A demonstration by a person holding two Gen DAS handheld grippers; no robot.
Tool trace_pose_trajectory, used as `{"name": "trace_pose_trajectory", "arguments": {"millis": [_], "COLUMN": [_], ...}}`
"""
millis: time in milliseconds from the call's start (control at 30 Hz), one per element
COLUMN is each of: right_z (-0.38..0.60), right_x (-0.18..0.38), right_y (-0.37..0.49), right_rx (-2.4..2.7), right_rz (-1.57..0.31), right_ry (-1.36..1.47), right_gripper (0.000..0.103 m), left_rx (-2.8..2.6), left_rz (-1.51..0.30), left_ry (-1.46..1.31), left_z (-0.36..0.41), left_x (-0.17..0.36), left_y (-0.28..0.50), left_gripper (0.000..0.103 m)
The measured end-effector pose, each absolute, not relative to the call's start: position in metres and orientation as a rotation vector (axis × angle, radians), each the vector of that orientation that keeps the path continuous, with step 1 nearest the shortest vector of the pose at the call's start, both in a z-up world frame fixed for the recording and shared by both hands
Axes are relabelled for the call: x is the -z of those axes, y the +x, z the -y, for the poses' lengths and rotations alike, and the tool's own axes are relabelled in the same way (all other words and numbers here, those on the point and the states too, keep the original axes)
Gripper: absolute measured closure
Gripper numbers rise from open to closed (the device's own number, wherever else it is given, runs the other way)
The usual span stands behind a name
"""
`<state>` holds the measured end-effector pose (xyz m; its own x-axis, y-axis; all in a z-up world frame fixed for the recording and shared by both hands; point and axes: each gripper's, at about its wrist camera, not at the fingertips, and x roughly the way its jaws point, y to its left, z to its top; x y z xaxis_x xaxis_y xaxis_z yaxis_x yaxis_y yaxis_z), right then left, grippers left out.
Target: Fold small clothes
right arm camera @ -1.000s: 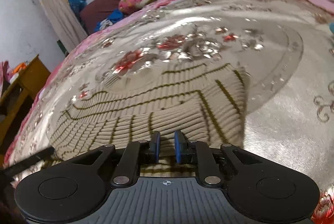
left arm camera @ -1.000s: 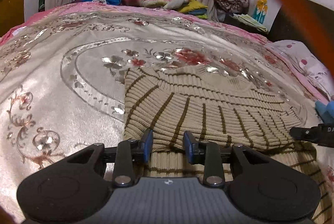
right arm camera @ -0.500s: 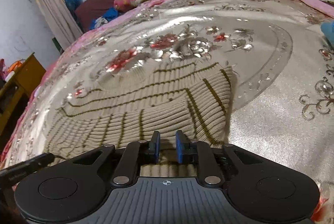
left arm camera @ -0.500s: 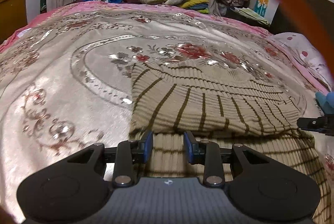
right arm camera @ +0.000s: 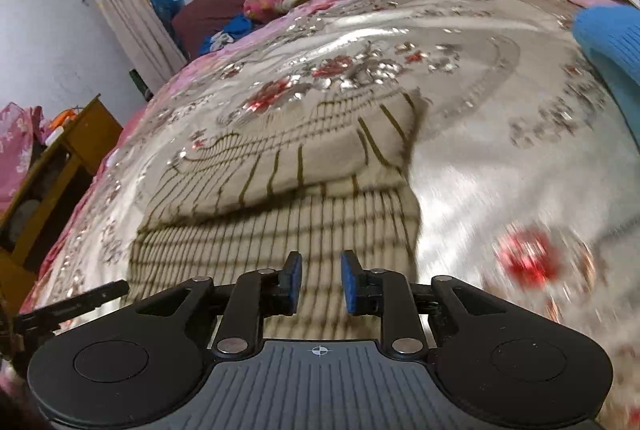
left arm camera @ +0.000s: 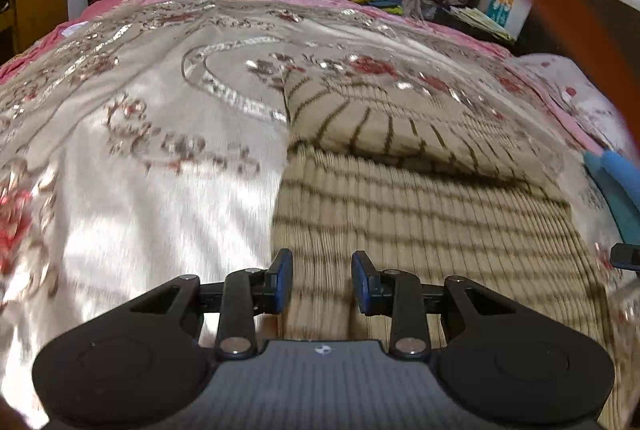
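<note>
Black gripper (left arm camera: 322,272); blue finger pads (left arm camera: 285,278)

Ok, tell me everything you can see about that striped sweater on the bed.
The striped sweater is a beige ribbed knit with thin dark brown stripes. It lies flat on the shiny floral bedspread, its far part folded toward the camera over the near part, leaving a thick doubled edge with a shadow beneath. Neither gripper grips it.

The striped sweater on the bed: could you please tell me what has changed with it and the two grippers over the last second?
Both grippers have drawn back toward the near edge of the striped sweater, baring more of its lower layer. The right gripper has just been opening and has let go of the knit; the left gripper stands open with nothing pinched. The folded-over upper part and the bedspread lie as before.
</note>
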<state>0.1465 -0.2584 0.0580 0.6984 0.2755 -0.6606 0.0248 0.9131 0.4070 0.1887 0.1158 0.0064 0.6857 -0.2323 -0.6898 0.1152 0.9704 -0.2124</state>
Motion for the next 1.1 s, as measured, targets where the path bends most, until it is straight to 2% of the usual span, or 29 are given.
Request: {"name": "trace_pose_trajectory", "arguments": {"millis": [500,700,1100], "right_z": [0.260,0.256,0.259], "right_x": [-0.031,-0.023,-0.010], "right_y": [0.055,0.038,0.012], "right_rx": [-0.163,-0.177,-0.202], "right_rz": [-0.956,-1.004,-1.020], "right_ry": [0.454,0.456,0.558], "right_gripper": [0.076,0.071,0.071], "left_rx": [0.193,0.216,0.302], "left_rz": [-0.839,-0.876,-0.914], "left_ry": [-0.191,-0.199,-0.281], "left_z": [-0.139,-0.146,-0.149], "left_x": [0.004,0.006,0.008], "left_y": [0.121,0.100,0.085], "left_gripper": [0.066,0.066,0.066]}}
